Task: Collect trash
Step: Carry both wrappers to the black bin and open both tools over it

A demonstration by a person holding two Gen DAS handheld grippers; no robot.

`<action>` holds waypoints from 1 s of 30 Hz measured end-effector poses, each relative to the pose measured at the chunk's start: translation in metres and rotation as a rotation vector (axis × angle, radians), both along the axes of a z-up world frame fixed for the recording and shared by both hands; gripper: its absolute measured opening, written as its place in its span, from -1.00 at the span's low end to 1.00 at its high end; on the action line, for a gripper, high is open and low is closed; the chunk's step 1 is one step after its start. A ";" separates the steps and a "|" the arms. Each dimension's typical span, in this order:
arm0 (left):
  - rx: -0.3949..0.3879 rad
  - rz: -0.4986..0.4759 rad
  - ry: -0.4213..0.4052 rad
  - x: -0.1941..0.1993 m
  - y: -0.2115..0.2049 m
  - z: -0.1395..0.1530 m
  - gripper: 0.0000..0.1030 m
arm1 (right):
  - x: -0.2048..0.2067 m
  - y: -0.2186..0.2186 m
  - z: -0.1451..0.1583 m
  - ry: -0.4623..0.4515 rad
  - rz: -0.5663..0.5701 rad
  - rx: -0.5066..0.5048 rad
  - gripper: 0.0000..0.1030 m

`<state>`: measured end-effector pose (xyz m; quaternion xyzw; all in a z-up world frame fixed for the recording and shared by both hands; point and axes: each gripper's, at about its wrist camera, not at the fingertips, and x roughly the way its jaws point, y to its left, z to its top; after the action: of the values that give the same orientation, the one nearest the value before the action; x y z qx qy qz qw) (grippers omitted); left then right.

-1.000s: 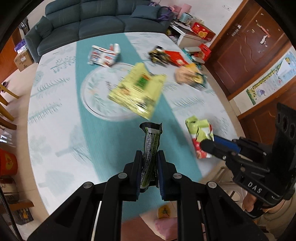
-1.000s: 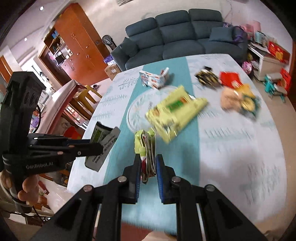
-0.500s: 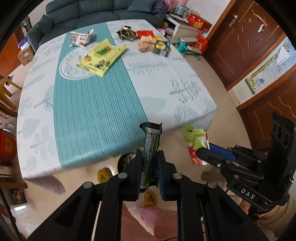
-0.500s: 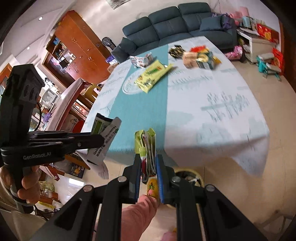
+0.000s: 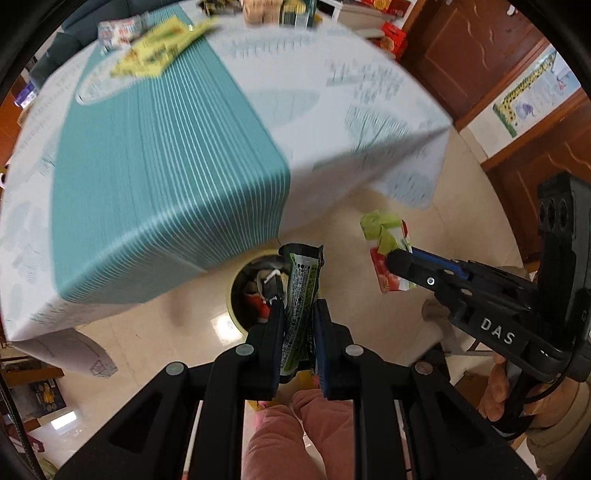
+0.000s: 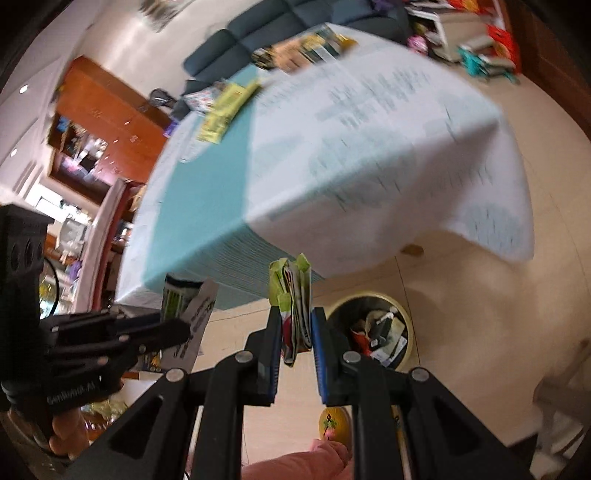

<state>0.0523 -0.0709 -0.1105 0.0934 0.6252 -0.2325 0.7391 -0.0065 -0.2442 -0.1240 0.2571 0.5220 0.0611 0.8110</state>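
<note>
Both claws are angled down above a trash bin (image 5: 255, 291): left claw (image 5: 300, 325) clamped on a green wrapper (image 5: 303, 280), right claw (image 6: 297, 332) clamped on a folded packet (image 6: 293, 295); a sofa (image 6: 295, 26) is seen only in the right view.

A table (image 5: 332, 122) covered in a white patterned cloth with a teal striped runner down its middle. At its far end lie a yellow snack bag (image 5: 162, 48), a small white carton (image 5: 118, 29) and blurred wrappers. On the beige tiled floor (image 5: 369, 206) beside it stands a round yellow-rimmed bin (image 6: 402, 314) holding trash.

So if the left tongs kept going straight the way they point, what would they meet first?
Probably the trash bin on the floor: its open mouth sits just beyond the green wrapper the left tongs hold. Depth is unclear.
</note>
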 end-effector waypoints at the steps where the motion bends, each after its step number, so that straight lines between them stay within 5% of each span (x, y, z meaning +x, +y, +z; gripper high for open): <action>1: 0.001 -0.003 0.003 0.000 0.001 -0.011 -0.74 | -0.001 0.000 -0.013 0.012 -0.014 0.000 -0.71; 10: 0.027 -0.038 -0.017 -0.004 0.002 -0.132 -0.73 | -0.008 0.004 -0.139 0.109 -0.117 0.011 -0.71; 20: 0.008 0.010 0.002 0.018 -0.001 -0.231 -0.69 | -0.007 0.008 -0.233 0.150 -0.152 -0.011 -0.70; 30: -0.008 0.046 -0.031 0.023 0.000 -0.272 0.37 | -0.006 0.011 -0.272 0.164 -0.147 -0.048 -0.69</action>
<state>0.0750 -0.0708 -0.3829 0.0797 0.6146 -0.2166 0.7543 -0.0125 -0.2327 -0.3955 0.2794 0.5679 -0.0321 0.7736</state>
